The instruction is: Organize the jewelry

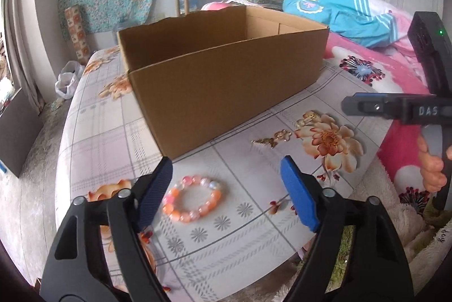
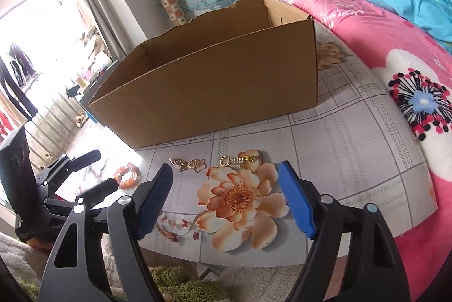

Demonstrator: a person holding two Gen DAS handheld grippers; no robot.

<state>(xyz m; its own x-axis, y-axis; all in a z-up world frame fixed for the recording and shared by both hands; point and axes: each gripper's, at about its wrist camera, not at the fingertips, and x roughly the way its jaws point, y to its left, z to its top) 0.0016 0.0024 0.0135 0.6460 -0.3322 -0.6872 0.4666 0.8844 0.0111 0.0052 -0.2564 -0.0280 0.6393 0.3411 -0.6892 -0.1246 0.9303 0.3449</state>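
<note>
An orange and pink bead bracelet [image 1: 193,199] lies on the floral cloth between the open fingers of my left gripper [image 1: 226,175], nearer the left finger; it also shows in the right wrist view [image 2: 127,175]. A gold chain piece [image 1: 272,139] and a gold clasp piece [image 1: 308,117] lie further right; in the right wrist view they are the chain [image 2: 188,163] and the clasp [image 2: 238,160], just beyond my open, empty right gripper [image 2: 226,177]. An open cardboard box [image 1: 226,76] stands behind them, also in the right wrist view [image 2: 209,87].
The cloth-covered surface [image 1: 254,240] ends close in front of the grippers. A pink floral blanket [image 2: 395,53] and blue clothing [image 1: 339,14] lie to the right. My right gripper [image 1: 395,107] shows at the right of the left wrist view. A floor and plastic bag [image 1: 66,81] lie left.
</note>
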